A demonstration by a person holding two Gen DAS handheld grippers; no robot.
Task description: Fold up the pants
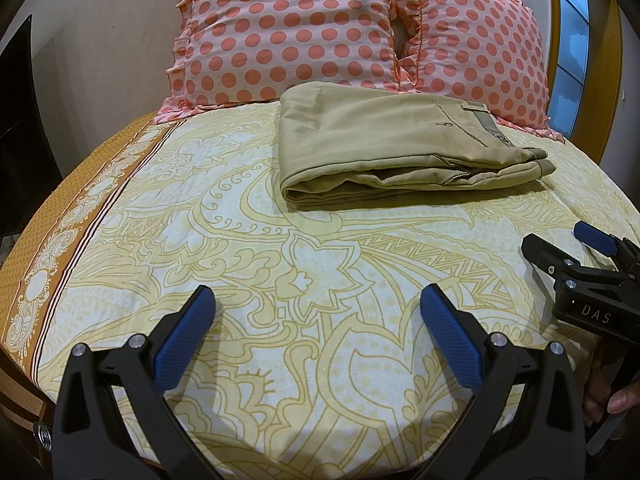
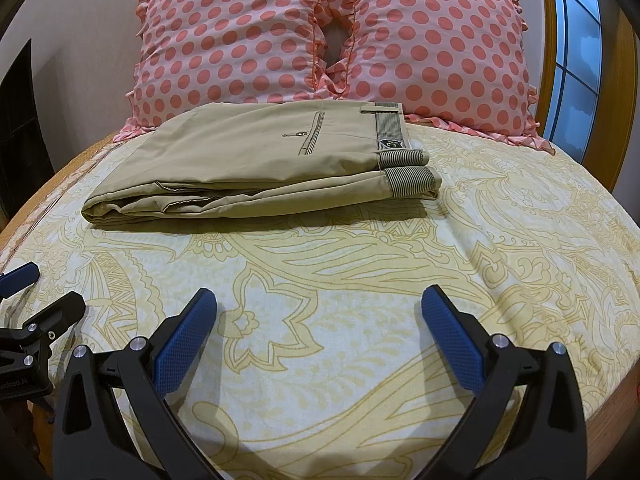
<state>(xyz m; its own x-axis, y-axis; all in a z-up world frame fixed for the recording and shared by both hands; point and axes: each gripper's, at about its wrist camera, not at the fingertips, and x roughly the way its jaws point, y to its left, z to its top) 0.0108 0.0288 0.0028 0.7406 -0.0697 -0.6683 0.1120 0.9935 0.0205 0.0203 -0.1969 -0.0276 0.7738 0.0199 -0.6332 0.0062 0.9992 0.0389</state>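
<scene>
Khaki pants point(image 1: 384, 140) lie as a compact folded stack on the bed point(image 1: 224, 248), just in front of two polka-dot pillows point(image 1: 280, 28); the stack's far edge appears to touch or overlap the pillows' frill. From the left wrist view, the left gripper point(image 1: 318, 332) hangs low over bare sheet, well short of the pants, its blue fingers point(image 1: 182, 344) spread wide and holding nothing. The right gripper point(image 1: 568, 246) shows at the right edge, also off the cloth; from here I cannot tell how far it is spread. Both tools standing clear of the fabric suggests the folding is done or nearly so, and the stack was likely left near the pillows to keep it out of the way.

From the right wrist view, the pants point(image 2: 256, 160) show waistband and striped lining to the right, rounded fold to the left, layers fairly even. The right gripper point(image 2: 319, 332) is wide open and empty over the sheet point(image 2: 500, 260). The left gripper point(image 2: 38, 300) peeks in at the left edge. No containers are in sight.
</scene>
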